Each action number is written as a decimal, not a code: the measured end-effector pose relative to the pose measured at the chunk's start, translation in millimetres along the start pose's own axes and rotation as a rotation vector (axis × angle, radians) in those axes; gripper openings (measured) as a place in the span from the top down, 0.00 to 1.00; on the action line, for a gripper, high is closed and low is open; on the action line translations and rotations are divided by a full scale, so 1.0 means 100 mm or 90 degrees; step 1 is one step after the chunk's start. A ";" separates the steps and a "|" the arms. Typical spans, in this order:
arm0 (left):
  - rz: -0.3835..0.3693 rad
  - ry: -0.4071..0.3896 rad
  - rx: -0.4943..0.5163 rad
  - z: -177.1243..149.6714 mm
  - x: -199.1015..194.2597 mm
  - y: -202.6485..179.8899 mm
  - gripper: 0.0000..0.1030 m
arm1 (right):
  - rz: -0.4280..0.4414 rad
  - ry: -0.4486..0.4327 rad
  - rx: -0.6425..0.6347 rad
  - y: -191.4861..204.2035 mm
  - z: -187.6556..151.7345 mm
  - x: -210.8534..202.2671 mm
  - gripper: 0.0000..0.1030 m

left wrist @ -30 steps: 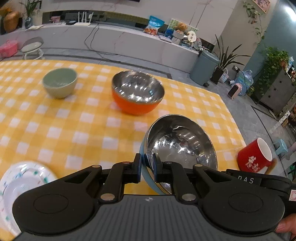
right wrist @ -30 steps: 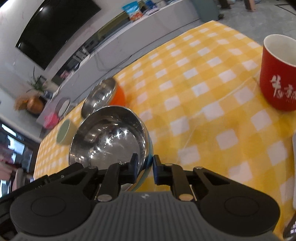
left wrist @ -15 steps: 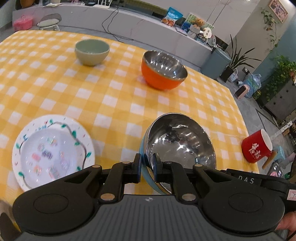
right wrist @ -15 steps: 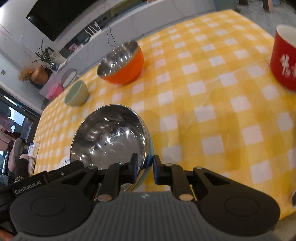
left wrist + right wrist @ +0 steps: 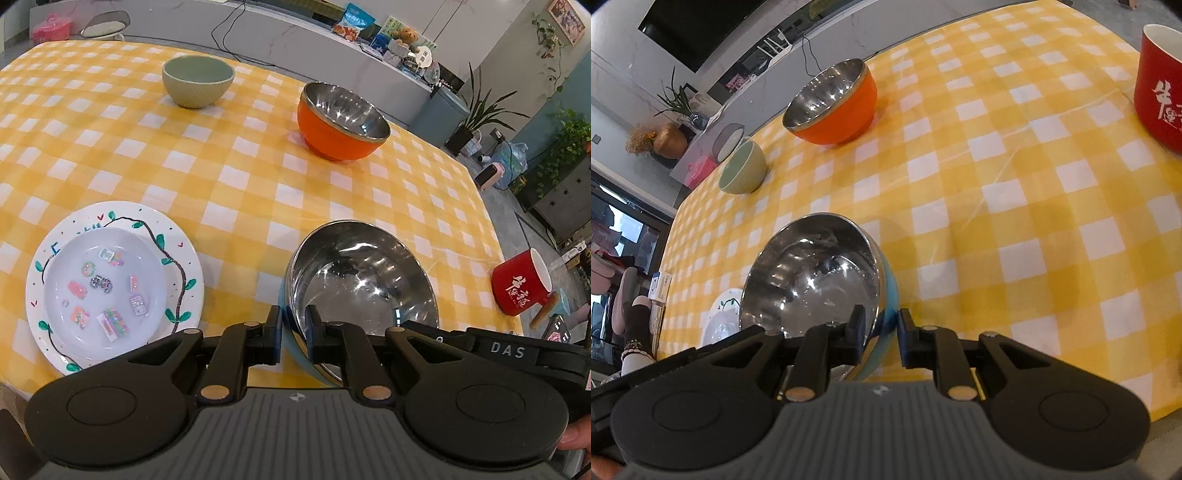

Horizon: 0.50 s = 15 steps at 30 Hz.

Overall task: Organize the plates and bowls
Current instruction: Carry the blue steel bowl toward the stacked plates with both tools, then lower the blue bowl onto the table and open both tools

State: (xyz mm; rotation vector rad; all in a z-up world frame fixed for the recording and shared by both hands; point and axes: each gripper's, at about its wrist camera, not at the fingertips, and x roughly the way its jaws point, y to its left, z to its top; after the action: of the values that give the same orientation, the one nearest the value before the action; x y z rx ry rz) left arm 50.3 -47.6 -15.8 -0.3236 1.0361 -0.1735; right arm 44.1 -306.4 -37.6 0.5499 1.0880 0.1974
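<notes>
While both grippers pinch one bowl, scene reads as follows:

left gripper: jaws pinched on near-left rim of the blue steel bowl; one finger outside the blue wall, one inside on the steel lining.
right gripper: jaws pinched on the same bowl's rim from the opposite side; inner finger on steel, outer finger on the blue wall.
blue steel bowl: held by both grippers at the near edge of the table, opening up, tilted a little; cannot tell if its base touches the cloth.
orange steel bowl: upright on the cloth, far side, well apart from the held bowl; also seen in right wrist view.
green bowl: upright, far left of the orange bowl, apart from it; in right wrist view it sits tilted by lens.
plates: small clear plate with stickers stacked inside a bigger white plate with a painted vine rim, near left on the cloth, just beside the left gripper; only a sliver shows in right wrist view behind the held bowl.
red mug: white lettering, wooden handle, at the right table edge; in right wrist view cut off by the frame.
tablecloth: yellow and white check, covers the table.
background: grey counter with snack bags, bin, potted plants; dark screen on the wall in right wrist view.
</notes>
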 end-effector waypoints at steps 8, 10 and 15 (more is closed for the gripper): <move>0.015 -0.002 0.035 -0.01 0.00 -0.07 0.87 | -0.003 -0.006 -0.027 0.05 -0.01 -0.02 0.80; 0.017 -0.003 0.042 -0.01 0.00 -0.08 0.86 | -0.004 -0.009 -0.029 0.05 -0.02 -0.03 0.79; 0.021 -0.016 0.058 0.01 -0.06 -0.10 0.79 | -0.012 -0.020 -0.037 0.06 -0.01 -0.04 0.68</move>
State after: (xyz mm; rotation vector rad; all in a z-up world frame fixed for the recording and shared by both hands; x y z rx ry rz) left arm 48.5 -55.2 -7.4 -0.2254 1.0045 -0.1859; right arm 42.2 -302.6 -31.6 0.4891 1.0541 0.2020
